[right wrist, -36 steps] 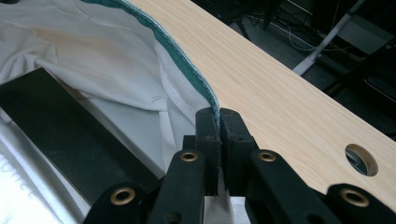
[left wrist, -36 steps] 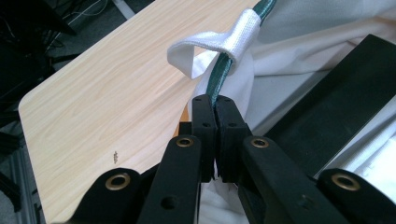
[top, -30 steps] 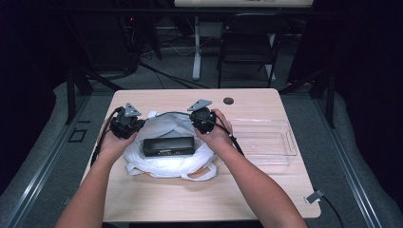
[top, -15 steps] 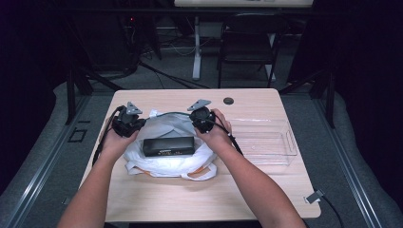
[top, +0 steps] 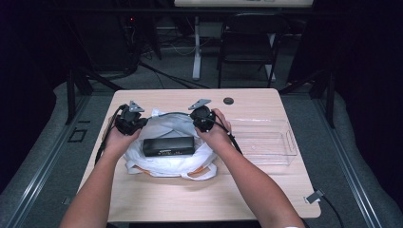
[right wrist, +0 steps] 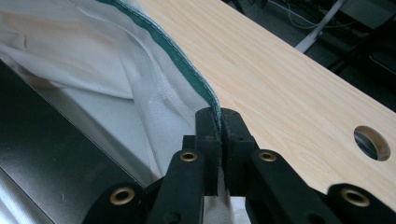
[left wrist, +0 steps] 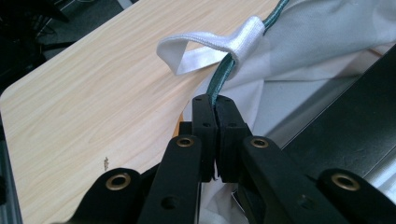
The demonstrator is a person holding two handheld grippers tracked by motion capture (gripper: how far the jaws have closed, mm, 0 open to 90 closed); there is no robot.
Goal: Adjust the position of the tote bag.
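White bag [top: 171, 142] with green rim, black box [top: 168, 146] lying inside; left gripper [left wrist: 215, 109] and right gripper [right wrist: 219, 122] are clamping the rim, unmoved since earlier.

You're in a dim lab or studio: a lone wooden worktop [top: 199, 190], floor cables [top: 161, 78], a folding chair [top: 249, 45], black surroundings.

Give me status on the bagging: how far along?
Done: the black box lies on the white bag. In hand: left gripper and right gripper are each clamped on the bag's green-trimmed rim, at opposite sides. Left: the box isn't visibly enclosed, so working it inside likely remains.
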